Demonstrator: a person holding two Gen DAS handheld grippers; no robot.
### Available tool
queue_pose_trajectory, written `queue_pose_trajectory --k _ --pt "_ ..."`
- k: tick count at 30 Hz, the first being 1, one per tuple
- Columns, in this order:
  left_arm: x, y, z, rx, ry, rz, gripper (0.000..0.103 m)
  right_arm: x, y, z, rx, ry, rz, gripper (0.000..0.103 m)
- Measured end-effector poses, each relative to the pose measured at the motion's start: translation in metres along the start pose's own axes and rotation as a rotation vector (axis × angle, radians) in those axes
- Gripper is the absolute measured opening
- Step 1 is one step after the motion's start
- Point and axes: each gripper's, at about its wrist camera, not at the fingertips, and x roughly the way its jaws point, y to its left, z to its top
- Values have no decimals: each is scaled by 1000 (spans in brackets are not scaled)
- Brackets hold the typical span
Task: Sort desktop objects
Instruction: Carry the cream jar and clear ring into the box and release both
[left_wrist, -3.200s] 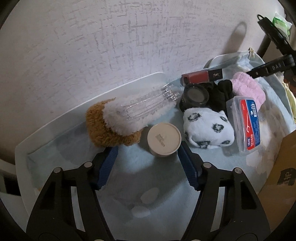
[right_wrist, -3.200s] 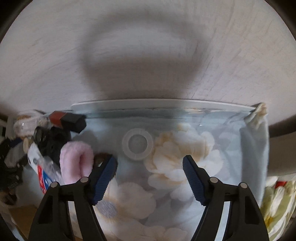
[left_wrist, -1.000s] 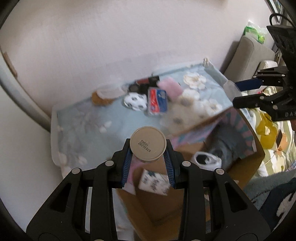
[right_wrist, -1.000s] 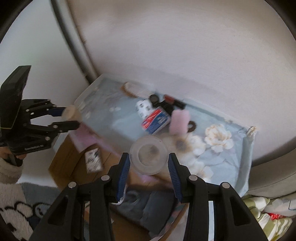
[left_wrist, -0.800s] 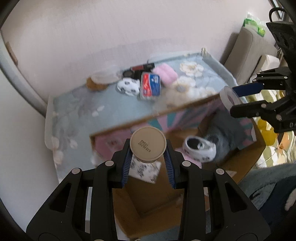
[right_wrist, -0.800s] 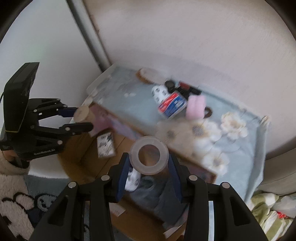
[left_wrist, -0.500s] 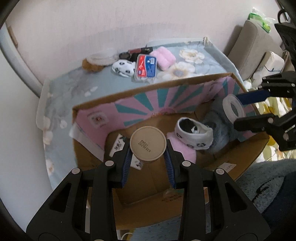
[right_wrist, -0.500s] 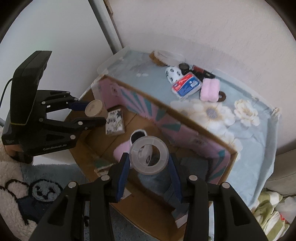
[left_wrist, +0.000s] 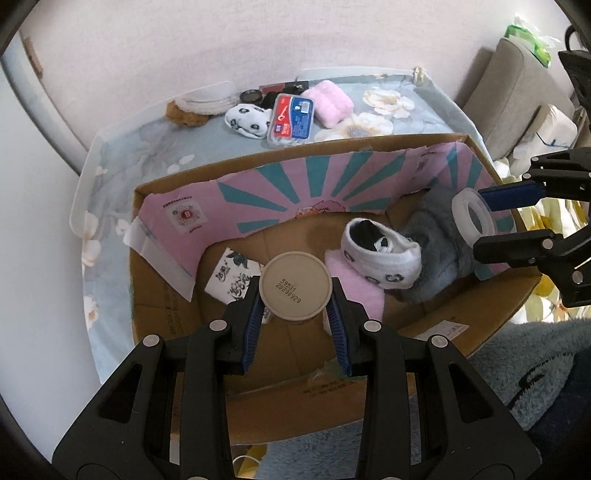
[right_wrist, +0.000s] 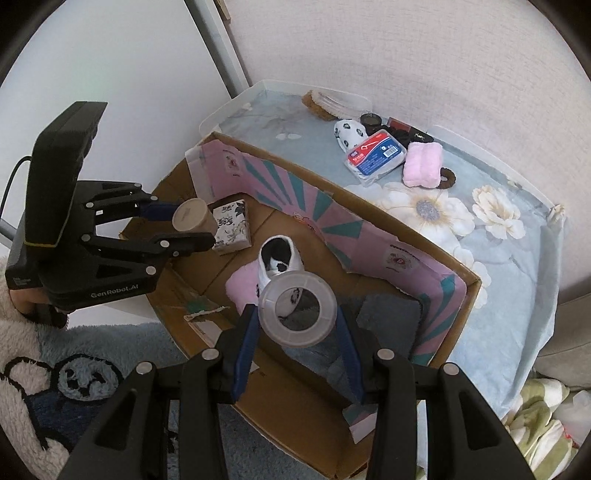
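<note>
My left gripper (left_wrist: 295, 301) is shut on a beige round jar (left_wrist: 294, 287), held above the open cardboard box (left_wrist: 177, 321); it also shows in the right wrist view (right_wrist: 192, 218). My right gripper (right_wrist: 297, 325) is shut on a clear tape roll (right_wrist: 321, 301), held over the box's right part; the roll also shows in the left wrist view (left_wrist: 474, 221). In the box lie a white patterned sock (left_wrist: 384, 254), a pink cloth (left_wrist: 358, 291), a grey cloth (left_wrist: 436, 240) and a small printed packet (left_wrist: 232, 277).
On the floral-clothed table (left_wrist: 122, 147) behind the box lie a floss-pick box (left_wrist: 291, 120), a pink towel roll (left_wrist: 332, 103), a spotted white sock (left_wrist: 247, 120), a brown fluffy item (left_wrist: 184, 114) and dark cosmetics (left_wrist: 266, 92). A fluffy rug (right_wrist: 55, 369) lies below.
Both grippers picked their items off the table, pulled back and down, and now hold them over the cardboard box, lower than half a second ago.
</note>
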Motion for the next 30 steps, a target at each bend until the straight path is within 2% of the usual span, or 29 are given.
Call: queue_pose_trajectory --k 1,2,3,4,5,10,12,21,30 --pt "1 1 1 -12 7 -4 37 -1 -1 0 2 -7 3 39" --pt "2 2 1 -30 20 -7 43 0 -2 0 7 0 14 46" --pt "4 5 2 -54 33 -13 68 3 -3 1 12 19 25 61" --pt "4 6 2 -70 32 -17 101 6 -4 0 18 36 12 70" --pt "0 9 1 -88 6 -14 103 5 -4 0 19 35 -7 80" --pt "-12 15 1 -116 -32 -8 103 -15 -7 -2 -7 -68 -42 81" --pt "-13 17 2 -122 -33 -10 103 -21 -13 -1 7 -83 -47 81" --pt "-16 14 11 -105 -49 -1 103 -28 -30 -2 69 -109 -59 81" --pt "-22 24 25 -99 -67 21 103 -25 -33 5 106 -91 -57 81"
